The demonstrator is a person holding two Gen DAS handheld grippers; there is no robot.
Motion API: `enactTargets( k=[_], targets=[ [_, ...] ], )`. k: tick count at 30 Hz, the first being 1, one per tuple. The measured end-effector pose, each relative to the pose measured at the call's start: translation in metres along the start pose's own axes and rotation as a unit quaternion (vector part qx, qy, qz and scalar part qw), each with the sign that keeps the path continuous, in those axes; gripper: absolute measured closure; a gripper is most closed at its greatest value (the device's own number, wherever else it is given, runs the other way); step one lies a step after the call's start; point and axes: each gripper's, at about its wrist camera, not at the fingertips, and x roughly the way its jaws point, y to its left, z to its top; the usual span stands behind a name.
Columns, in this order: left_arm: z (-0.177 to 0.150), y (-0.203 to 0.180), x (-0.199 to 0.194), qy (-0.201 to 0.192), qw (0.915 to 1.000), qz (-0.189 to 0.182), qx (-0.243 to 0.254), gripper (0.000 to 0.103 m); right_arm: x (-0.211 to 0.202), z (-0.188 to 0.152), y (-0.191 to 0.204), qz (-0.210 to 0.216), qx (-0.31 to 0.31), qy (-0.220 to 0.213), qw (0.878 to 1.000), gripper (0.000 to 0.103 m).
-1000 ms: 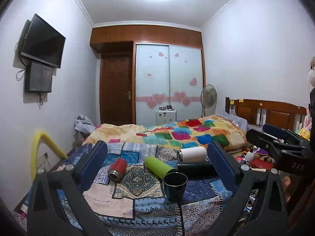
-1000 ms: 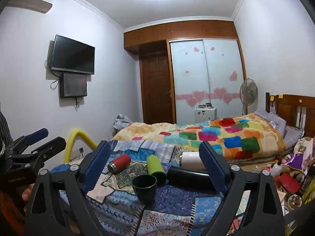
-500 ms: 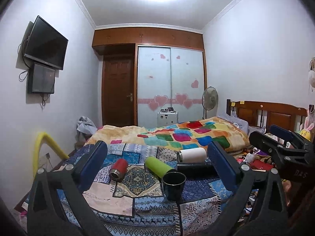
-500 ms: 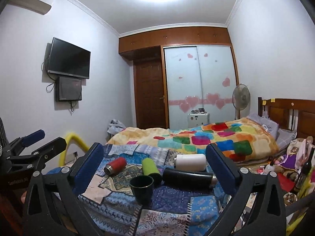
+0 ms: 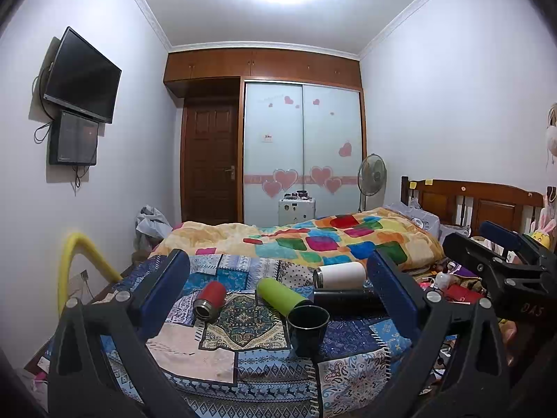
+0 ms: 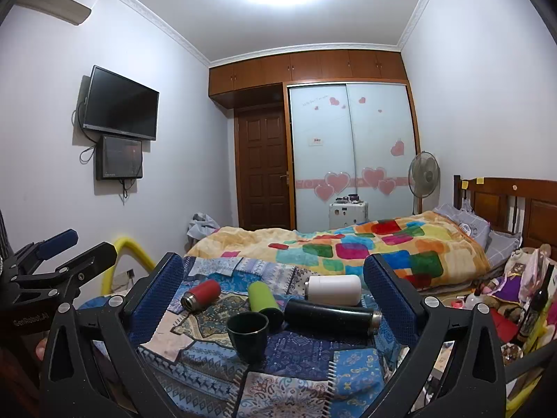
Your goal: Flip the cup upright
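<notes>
Both claws, left claw and right claw, hang released; dark cup stands upright near four bottles lying flat.

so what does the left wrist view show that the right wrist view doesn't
Only the left wrist view shows the right gripper, open, at its right edge, and plush toys by the headboard.

Only the right wrist view shows the left gripper, open, at its left edge, an air conditioner high on the wall, and a dark bottle at far right.

Both show the dark cup standing upright on the patchwork cloth, with red, green, white and black flasks lying behind it.
</notes>
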Motion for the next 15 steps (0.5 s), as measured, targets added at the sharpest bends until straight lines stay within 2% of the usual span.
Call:
enactTargets(
  k=[15],
  targets=[
    [-0.0043, -0.0032, 0.0038, 0.004, 1.0, -0.003, -0.001, 0.0, -0.0004, 0.0003, -0.0027, 0.001, 0.0, 0.0, 1.0, 0.0]
  ],
)
